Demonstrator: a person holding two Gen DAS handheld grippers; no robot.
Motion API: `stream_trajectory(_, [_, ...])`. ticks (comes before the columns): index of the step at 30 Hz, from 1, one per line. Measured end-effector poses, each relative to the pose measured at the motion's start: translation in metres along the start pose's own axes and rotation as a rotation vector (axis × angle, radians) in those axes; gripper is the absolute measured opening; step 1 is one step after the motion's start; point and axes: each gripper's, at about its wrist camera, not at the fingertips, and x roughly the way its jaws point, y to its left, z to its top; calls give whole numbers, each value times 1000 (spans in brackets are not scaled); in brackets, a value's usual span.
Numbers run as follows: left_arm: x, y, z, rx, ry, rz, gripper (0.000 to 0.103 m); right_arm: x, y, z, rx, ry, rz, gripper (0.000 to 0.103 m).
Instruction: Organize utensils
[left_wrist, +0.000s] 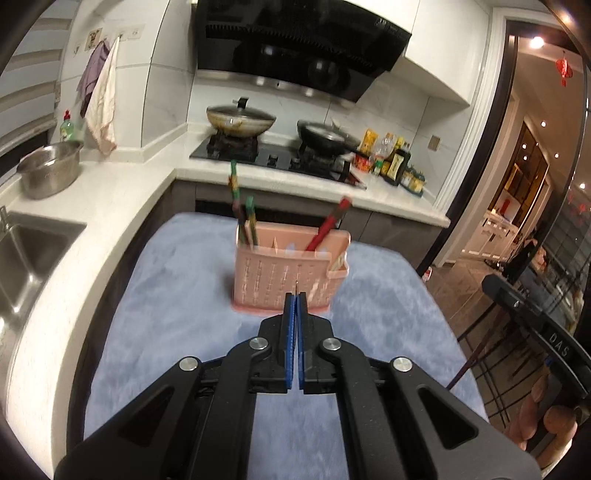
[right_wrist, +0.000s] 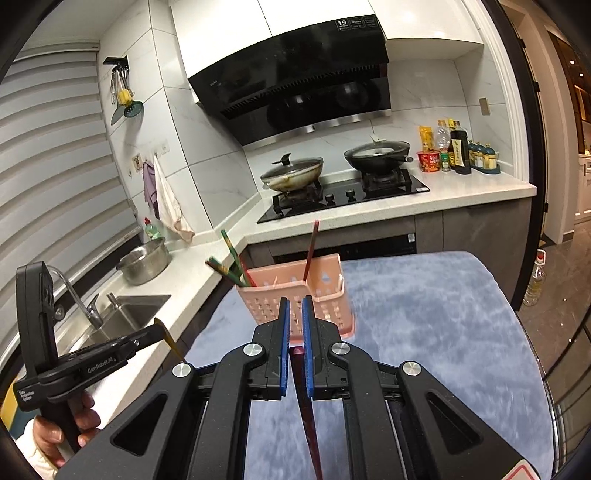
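Observation:
A pink slotted utensil basket stands on the blue plush cloth; it also shows in the right wrist view. Green chopsticks lean in its left compartment and a red chopstick in its right. My left gripper is shut just in front of the basket, with a thin tip showing between its pads; in the right wrist view it holds a yellowish-brown chopstick. My right gripper is shut on a dark red chopstick that runs down between its fingers.
A steel sink with a tap and a steel pot sit on the white counter to the left. A hob with two pans and sauce bottles lies behind. A black chair stands to the right.

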Motion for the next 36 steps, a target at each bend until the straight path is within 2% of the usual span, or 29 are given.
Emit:
stream_trajectory(5, [14,-1,47,-15,-57,-24,0,18,-2,42,28,-46,41,6])
stream_trajectory(9, [29,2,87,-54,-94,-58,1,35,0,85,58,-121,79,6])
stream_trajectory(12, [39,2,109,-56,-118,-47,0,55,1,117,84,-149,108,6])
stream_trajectory(13, [44,3,116,-56,-122,-44,1,61,3,126,86,-160,119,1])
stream_trajectory(17, [65,9,132,-66,-112,-20,1,84,13,149,63,-183,121,1])
stream_trajectory(21, [86,17,132,-72,-77,4,1,106,26,161,23,-177,118,1])
stream_trajectory(26, [98,28,117,-73,-41,19,1,111,17,141,20,-140,112,1])
stream_trajectory(29, [91,33,113,-88,-51,6,1,114,5,108,12,-67,79,2])
stream_trajectory(32, [74,34,109,-87,-82,-5,1,116,-4,69,-13,16,42,8])
stream_trajectory(36, [40,39,96,-61,-115,19,1,125,-6,7,-70,163,30,9])
